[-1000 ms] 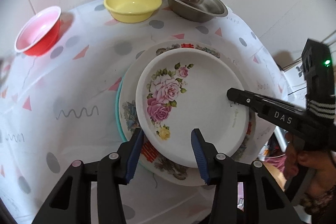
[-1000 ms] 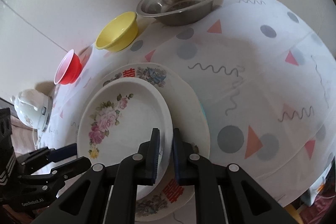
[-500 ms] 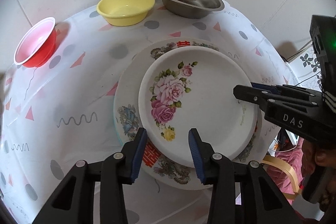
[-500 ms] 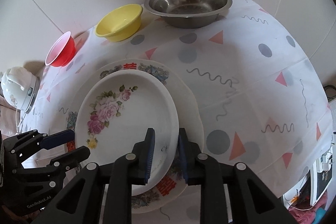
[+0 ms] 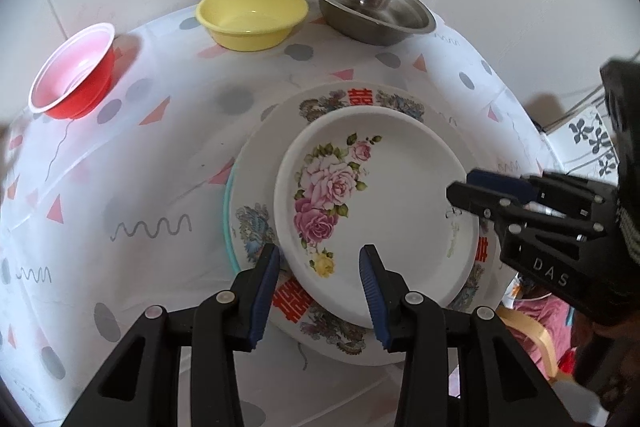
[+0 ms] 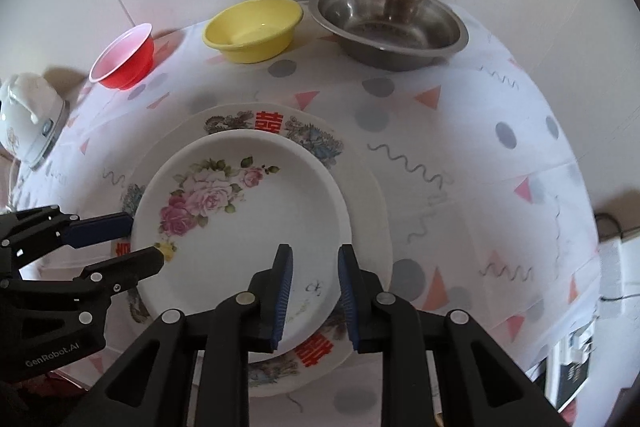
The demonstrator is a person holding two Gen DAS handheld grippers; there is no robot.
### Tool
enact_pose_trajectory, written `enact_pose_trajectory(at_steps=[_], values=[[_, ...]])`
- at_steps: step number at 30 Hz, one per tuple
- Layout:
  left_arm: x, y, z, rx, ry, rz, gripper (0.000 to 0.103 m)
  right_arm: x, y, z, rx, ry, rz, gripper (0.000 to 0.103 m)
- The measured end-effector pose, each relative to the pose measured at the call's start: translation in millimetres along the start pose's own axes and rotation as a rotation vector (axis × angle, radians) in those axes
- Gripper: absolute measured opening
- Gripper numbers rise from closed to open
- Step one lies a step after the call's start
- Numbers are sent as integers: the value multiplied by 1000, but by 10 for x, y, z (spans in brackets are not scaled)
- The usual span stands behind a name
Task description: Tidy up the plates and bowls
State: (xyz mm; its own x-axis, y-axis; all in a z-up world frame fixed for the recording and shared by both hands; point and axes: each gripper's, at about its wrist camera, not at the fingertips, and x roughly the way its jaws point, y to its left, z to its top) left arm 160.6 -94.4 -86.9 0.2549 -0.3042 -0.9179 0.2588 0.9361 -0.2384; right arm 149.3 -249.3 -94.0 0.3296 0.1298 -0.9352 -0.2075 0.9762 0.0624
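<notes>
White rose plate [image 6: 240, 227] lies stacked — both claws parted astride its rim.

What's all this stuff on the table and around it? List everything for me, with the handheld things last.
rose plate: one, white with pink roses, top of the plate stack
large plate: one, white with red characters and a patterned border, under the rose plate
teal plate: one, only an edge showing, bottom of the stack
red bowl: one, red with pale inside, back left
yellow bowl: one, yellow, back middle
steel bowl: one, silver metal, back right
tablecloth: one, white with grey dots, pink triangles, squiggles
white appliance: one, at the table's left edge
left tool: black with blue pads, open astride the rose plate's rim
right tool: black with blue pads, open over the opposite rim
</notes>
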Motion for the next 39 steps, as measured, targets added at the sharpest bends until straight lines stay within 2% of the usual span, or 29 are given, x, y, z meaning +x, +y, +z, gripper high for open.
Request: enact_pose_trajectory(at_steps=[5,8,9,11,12,13,18,20,26,33,39], values=[[-73,99,21,-52,-20,-16,54,-25,-15,-18,24,-7,24,24],[-133,128,59,-58,-44,-12,59,-54,-45,-15,75,-25,69,24],[-151,141,75,-61,-51,-12,62,-77,-65,-11,92,-40,88,24],[-176,167,126,-65,-65,-8,77,-125,-105,5,115,-67,103,24],[-197,178,161,-67,-76,-3,79,-151,-140,23,131,-81,104,29],[-206,187,195,-68,-83,2,80,-173,-168,41,143,-92,101,32],[-207,268,379,-94,-90,16,81,-258,-357,147,217,-140,89,33],[-215,290,453,-105,-95,18,86,-266,-441,173,251,-151,91,34],[-202,252,648,-86,-108,38,91,-250,-765,358,341,-189,90,39],[-117,200,789,-75,-95,51,95,-140,-1117,698,442,-229,90,39],[-58,231,867,-87,-76,41,99,109,-1392,996,526,-241,95,40]])
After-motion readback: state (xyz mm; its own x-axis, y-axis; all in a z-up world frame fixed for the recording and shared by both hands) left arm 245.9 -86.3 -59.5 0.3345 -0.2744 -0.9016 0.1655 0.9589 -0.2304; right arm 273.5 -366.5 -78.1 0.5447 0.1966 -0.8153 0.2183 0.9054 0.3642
